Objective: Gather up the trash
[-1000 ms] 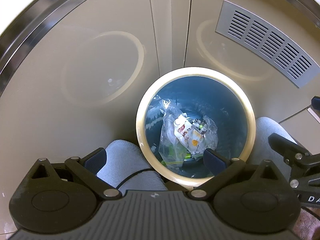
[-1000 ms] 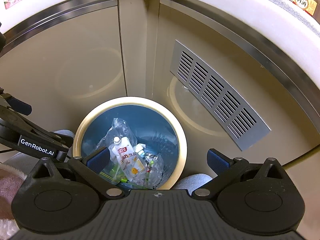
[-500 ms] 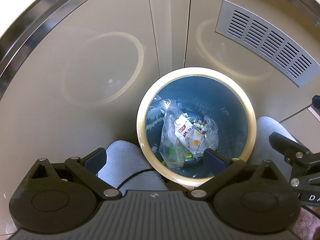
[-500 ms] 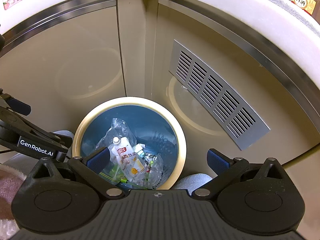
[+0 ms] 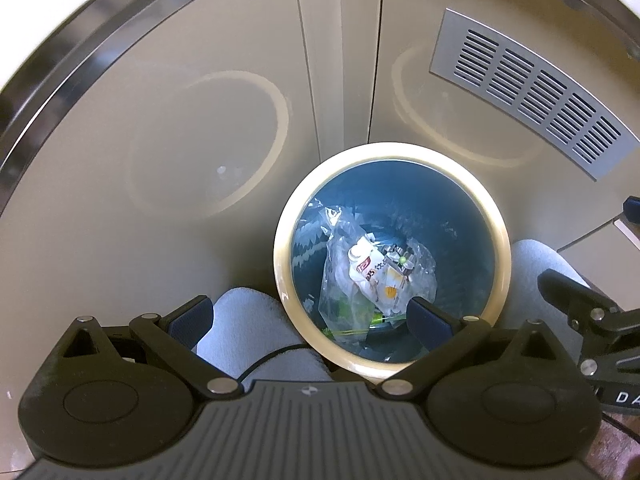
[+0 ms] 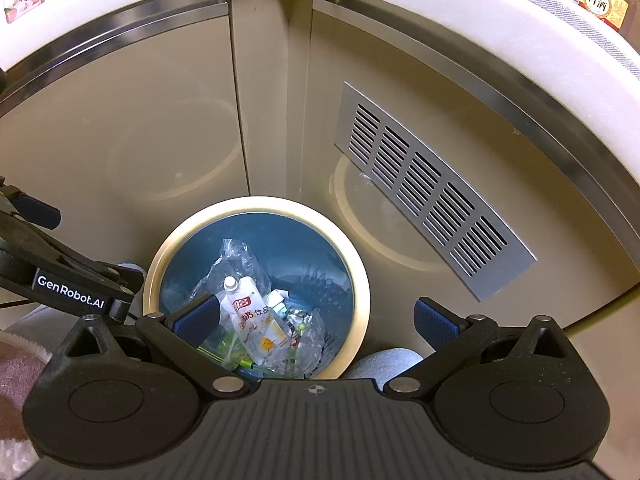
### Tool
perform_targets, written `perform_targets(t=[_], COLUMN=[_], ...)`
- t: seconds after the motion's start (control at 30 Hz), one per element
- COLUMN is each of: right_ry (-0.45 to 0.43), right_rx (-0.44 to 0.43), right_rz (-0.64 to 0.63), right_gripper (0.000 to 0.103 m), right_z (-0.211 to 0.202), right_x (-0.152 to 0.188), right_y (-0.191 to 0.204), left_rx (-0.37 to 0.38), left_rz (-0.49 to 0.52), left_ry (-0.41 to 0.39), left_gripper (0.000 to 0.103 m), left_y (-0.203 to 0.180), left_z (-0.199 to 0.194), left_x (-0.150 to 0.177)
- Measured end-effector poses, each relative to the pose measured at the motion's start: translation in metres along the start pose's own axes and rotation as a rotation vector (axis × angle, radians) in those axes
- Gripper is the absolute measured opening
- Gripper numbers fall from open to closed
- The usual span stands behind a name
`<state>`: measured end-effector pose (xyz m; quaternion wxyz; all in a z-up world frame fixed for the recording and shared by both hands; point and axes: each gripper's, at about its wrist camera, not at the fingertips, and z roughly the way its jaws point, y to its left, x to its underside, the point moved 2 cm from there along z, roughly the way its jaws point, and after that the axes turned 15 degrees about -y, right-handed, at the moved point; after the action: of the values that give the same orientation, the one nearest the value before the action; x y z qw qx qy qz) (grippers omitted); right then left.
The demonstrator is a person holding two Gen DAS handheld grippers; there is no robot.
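Note:
A round bin with a cream rim (image 5: 282, 280) (image 6: 360, 280) and blue inside stands on the floor in a cabinet corner. In it lie a white drink pouch (image 5: 370, 272) (image 6: 256, 320), clear plastic bags (image 5: 338, 280) (image 6: 236, 260) and small bits of rubbish. My left gripper (image 5: 308, 316) hangs open above the bin's near-left rim, nothing between its fingers. My right gripper (image 6: 316, 316) is open too, held above the bin's near-right side, and holds nothing. Each gripper shows at the edge of the other's view.
Beige cabinet doors (image 5: 180, 140) (image 6: 140, 140) meet in a corner behind the bin. A metal vent grille (image 5: 532, 88) (image 6: 432, 192) sits on the right door. A person's feet in light grey socks (image 5: 248, 328) (image 5: 536, 260) stand on either side of the bin. Bottles and cartons (image 6: 600, 0) stand on the counter above.
Almost nothing: both grippers stay open over the bin, and the views have shifted only very slightly.

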<state>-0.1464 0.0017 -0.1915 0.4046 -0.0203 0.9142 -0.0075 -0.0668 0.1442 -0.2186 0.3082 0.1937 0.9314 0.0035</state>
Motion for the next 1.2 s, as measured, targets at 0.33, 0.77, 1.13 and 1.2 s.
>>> perform_targets(t=[0.33,0.77,1.13,1.2], right_ry=[-0.002,-0.003,-0.008,-0.008], right_rx=[0.007,0.008,0.01,0.01], right_rz=[0.015,0.018,0.018,0.018], right_gripper=[0.103,0.103,0.103,0.103], right_z=[0.0,-0.001,-0.002,-0.002], right_x=[-0.001,0.0,0.0,-0.001], right_y=[-0.001,0.0,0.001,0.002], left_rx=[-0.044,-0.016,-0.024,-0.025], left_rz=[-0.01,-0.015,0.009,0.0], left_ry=[-0.058,-0.095,-0.048,-0.038], left_gripper=[0.103,0.103,0.103,0.103], left_y=[0.005,0.005,0.001,0.002], left_z=[-0.011,-0.019,-0.014,-0.012], left_x=[-0.008,-0.012,-0.011,-0.01])
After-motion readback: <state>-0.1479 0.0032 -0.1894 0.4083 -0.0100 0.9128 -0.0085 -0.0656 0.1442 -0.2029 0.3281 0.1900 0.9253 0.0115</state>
